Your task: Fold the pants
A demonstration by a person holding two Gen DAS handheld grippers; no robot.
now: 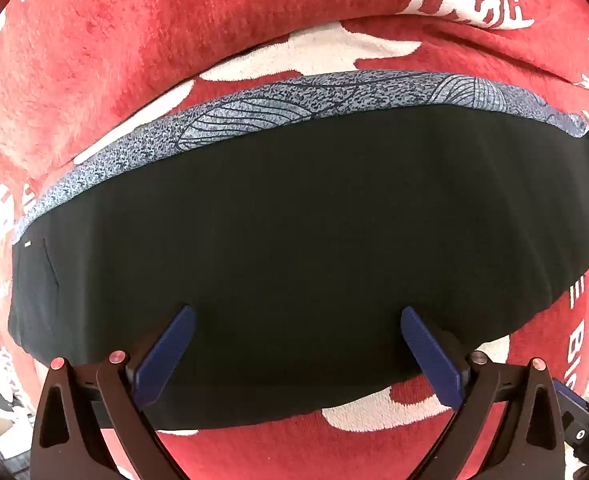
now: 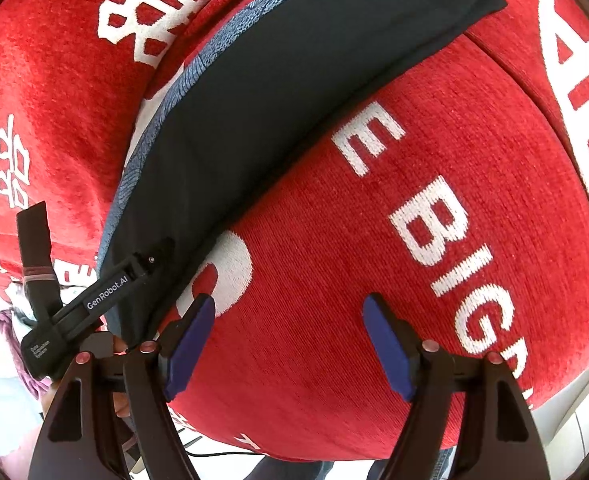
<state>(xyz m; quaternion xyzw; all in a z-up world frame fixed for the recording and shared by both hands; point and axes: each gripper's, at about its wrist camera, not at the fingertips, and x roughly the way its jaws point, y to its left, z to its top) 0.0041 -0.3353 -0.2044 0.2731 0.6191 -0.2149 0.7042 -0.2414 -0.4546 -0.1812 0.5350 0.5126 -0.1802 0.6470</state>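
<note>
Left wrist view: the black pants lie folded into a long flat band across the red blanket, which bears white lettering. Along the far edge of the pants runs a blue-grey patterned strip; whether it is a waistband, a lining or a separate cloth cannot be told. At the left end of the band a short seam or slit shows. The left gripper hangs directly over the near edge of the pants, jaws set wide. Its blue pads stand well apart with bare black cloth between them and nothing pinched. Contact between pads and cloth cannot be confirmed.

Right wrist view: the same folded pants run diagonally from near left to far right, their layered end visible at the far right. The left gripper's body appears at near left, over the near end of the pants. The right gripper is off the garment, to its right, over open red blanket near white letters. Its jaws stand wide and empty.
</note>
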